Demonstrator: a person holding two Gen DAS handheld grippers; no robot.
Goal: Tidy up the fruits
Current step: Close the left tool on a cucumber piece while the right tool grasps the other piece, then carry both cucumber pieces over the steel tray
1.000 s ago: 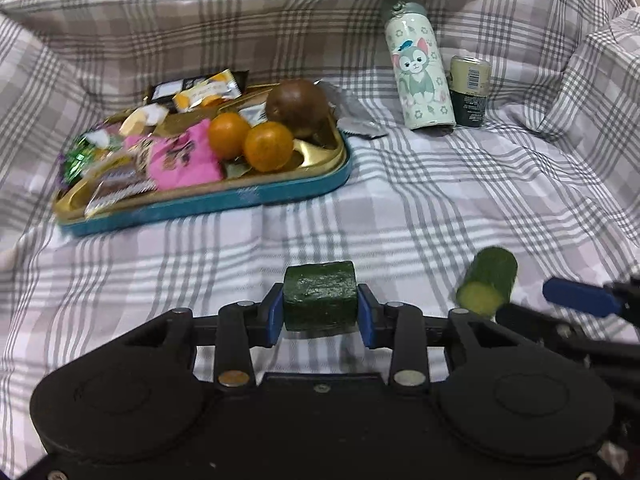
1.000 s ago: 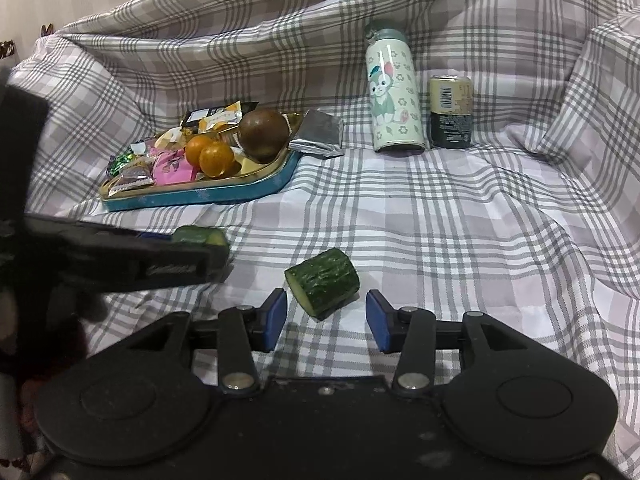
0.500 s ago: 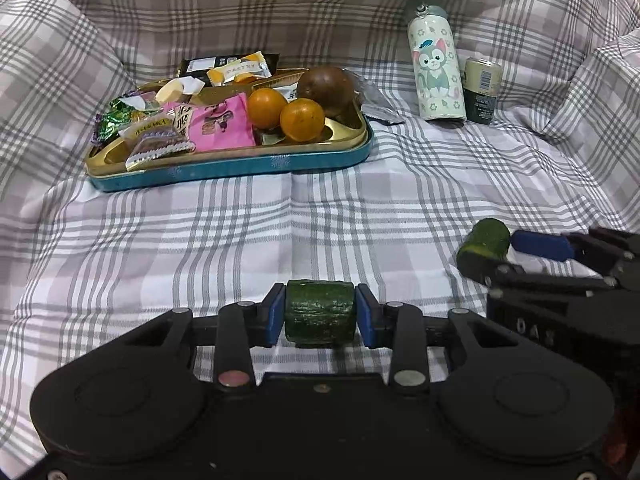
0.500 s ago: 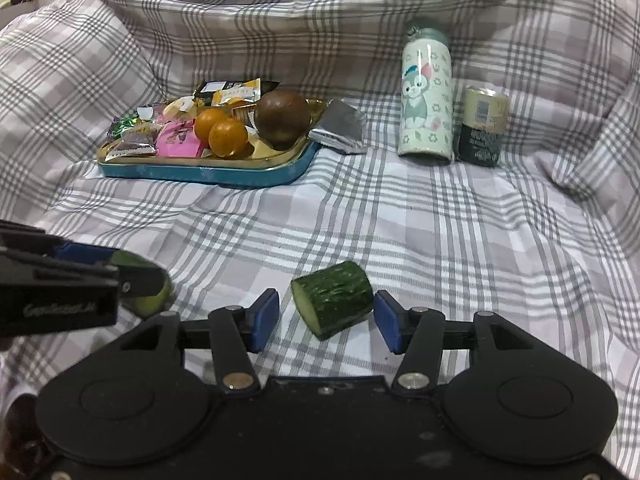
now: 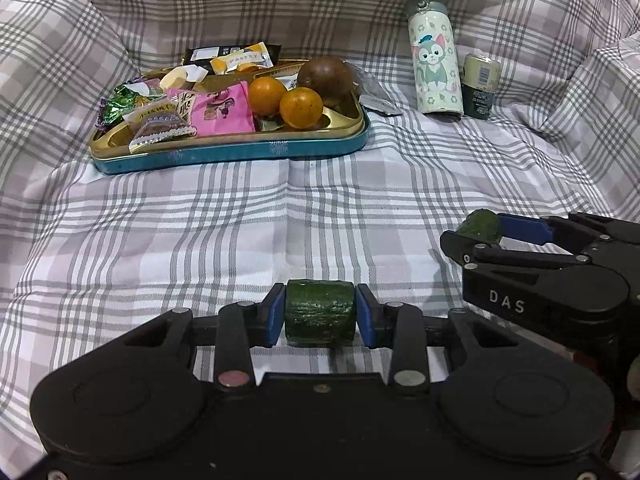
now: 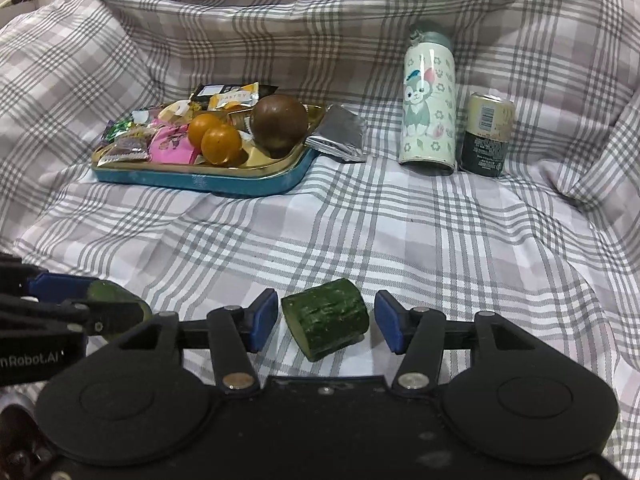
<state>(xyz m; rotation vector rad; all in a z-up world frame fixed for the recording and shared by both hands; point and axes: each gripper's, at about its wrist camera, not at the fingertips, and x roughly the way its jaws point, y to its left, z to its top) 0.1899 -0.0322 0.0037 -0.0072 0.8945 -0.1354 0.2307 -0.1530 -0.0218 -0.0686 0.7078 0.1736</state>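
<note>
My left gripper is shut on a short dark green cucumber piece, held just above the checked cloth. A second cucumber piece lies on the cloth between the pads of my right gripper, which is open with a gap on each side of the piece. The right gripper also shows at the right of the left wrist view. Farther back, a teal and gold tray holds two oranges, a brown round fruit and several snack packets.
A cartoon-cat bottle and a small can stand to the right of the tray. A foil packet lies against the tray's right end. The checked cloth rises in folds at the back and sides.
The right gripper's jaws have widened around the cucumber piece on the cloth. Both views have rolled level, and the two grippers now stand closer side by side. The left grip is unchanged.
</note>
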